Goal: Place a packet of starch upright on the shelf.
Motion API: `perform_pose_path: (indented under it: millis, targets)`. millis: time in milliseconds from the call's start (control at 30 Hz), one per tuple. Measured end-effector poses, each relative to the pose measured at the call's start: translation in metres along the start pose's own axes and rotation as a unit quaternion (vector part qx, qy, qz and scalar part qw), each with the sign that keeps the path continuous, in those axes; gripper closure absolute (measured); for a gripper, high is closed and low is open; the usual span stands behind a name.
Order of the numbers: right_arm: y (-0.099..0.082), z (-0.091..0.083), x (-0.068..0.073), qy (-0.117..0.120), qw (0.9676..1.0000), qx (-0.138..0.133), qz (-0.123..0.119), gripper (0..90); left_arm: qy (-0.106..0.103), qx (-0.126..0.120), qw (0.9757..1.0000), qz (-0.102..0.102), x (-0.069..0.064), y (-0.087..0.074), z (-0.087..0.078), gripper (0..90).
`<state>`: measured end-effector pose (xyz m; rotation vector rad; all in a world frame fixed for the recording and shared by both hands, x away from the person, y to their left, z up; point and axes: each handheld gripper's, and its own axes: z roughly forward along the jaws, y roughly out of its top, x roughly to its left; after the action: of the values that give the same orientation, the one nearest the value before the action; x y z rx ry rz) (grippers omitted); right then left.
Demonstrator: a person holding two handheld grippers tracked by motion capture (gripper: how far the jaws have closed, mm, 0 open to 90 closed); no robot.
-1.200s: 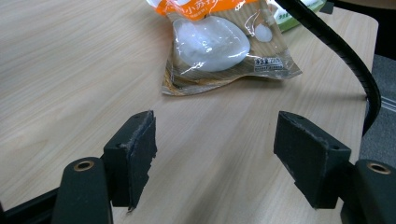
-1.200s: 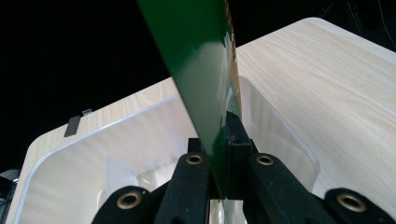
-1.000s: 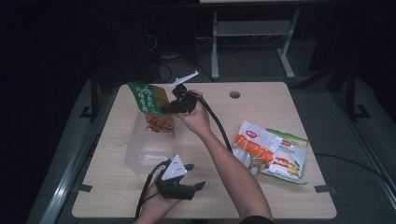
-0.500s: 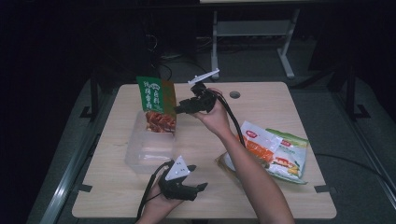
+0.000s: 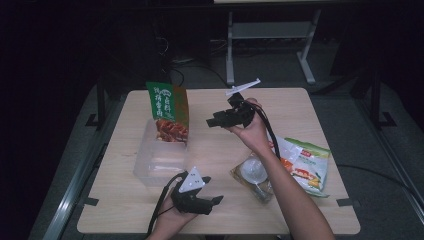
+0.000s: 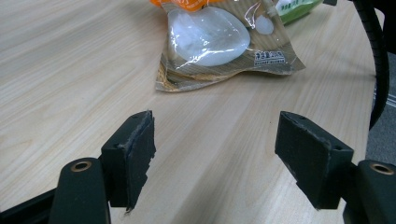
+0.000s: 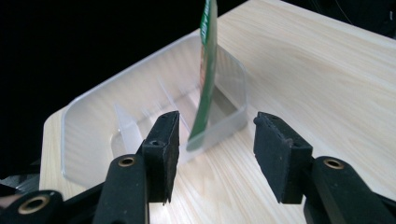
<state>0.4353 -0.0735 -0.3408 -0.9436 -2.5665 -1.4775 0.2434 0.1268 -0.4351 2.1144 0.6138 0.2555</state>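
The table (image 5: 300,105) carried 1 clear plastic container (image 5: 150,167), 3 snack packets and 2 hand-held grippers.

Packet count:
- 1 green snack packet (image 5: 168,112) stood upright in the far end of the container, its lower printed part inside the wall and its top above the rim. The right gripper view showed it edge-on (a thin green strip (image 7: 205,74)) leaning against the end wall of the container (image 7: 93,107).
- 1 brown packet with a clear window (image 5: 254,176) lay flat on the table near the person's right forearm.
- 1 orange-and-green packet (image 5: 306,165) lay flat just beyond it, and the 2 overlapped.

Container contents: the green snack packet alone; a moulded divider showed in the remaining space, which otherwise held nothing visible.

Gripper state:
- The right gripper (image 5: 216,121) was held above the table centre, apart from the container and pointing toward it. Its jaws had just been opening and stood wide apart with nothing between the pads; the green packet lay beyond them.
- The left gripper (image 5: 212,202) rested near the front table edge. Its jaws stood wide apart over bare wood and held nothing; in the left gripper view the brown packet (image 6: 219,42) lay ahead of them, untouched.
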Motion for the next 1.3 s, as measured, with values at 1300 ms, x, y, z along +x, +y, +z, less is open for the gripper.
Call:
perform_pose_path:
  millis: [1300]
  targets:
    - [-0.096,-0.097,-0.017,-0.036,0.9969,0.005,0.07,45.2,-0.028,0.021,0.9994,-0.005,-0.01,0.011,0.031,27.9]
